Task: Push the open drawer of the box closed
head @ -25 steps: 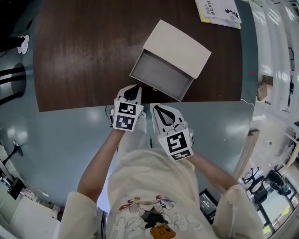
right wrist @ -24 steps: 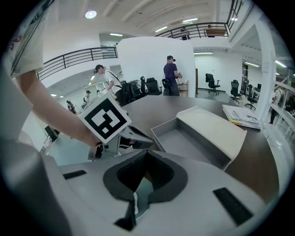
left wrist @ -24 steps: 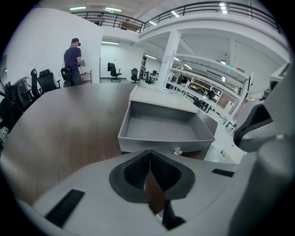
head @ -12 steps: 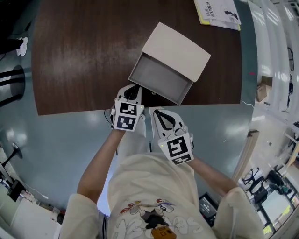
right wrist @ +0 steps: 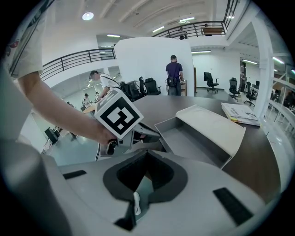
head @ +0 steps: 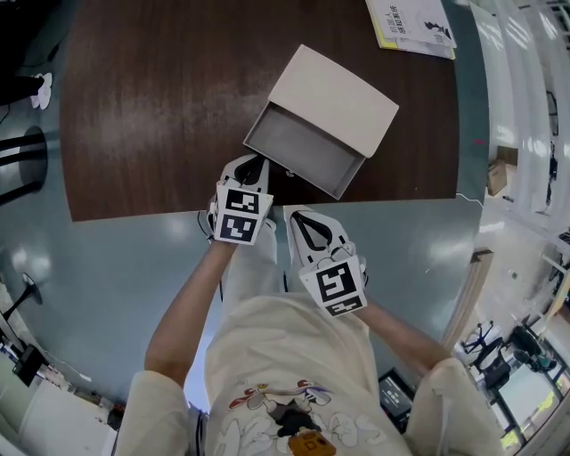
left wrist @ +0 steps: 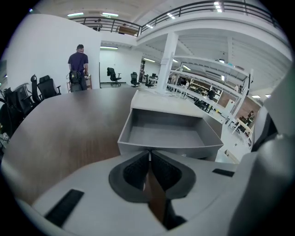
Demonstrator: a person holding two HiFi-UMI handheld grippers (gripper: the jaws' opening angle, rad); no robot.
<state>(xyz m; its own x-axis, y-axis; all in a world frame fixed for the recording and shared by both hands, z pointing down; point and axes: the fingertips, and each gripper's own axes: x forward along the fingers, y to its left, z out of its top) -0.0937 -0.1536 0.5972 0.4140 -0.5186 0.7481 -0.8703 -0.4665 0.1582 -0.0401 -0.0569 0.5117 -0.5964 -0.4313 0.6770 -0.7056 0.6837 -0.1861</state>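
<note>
Start at the left with the left hand-held gripper (head: 255, 167): shut tight, holding nothing, poised over the near edge of the worktop (head: 151, 116), just beside the front wall of the drawer (head: 303, 147). Cannot tell whether touching. Keep it shut and use the blunt closed tip as a pusher; no need to grasp anything.

Look next at the drawer: grey, empty, pulled well out of the box (head: 337, 89) toward the near left, lying askew to the worktop edge. Push along the drawer's own line, toward the far right, not straight away from the body; otherwise expect a jammed drawer or a turning box. Press near the middle of the front wall rather than at its left corner, and low on the wall, to avoid skewing or tipping. Go slowly and steadily: probably a light box, likely to slide on the smooth wood instead of taking the drawer in.

Bring in the right hand-held gripper (head: 301, 214), likewise closed and empty, hanging off the worktop nearer the body, apart from the drawer. Consider setting it against the far right end of the box as a stop, or beside the left one on the front wall for an even push. Mind the booklet (head: 411, 22) at the far right, well apart from the box. Stop once flush.
</note>
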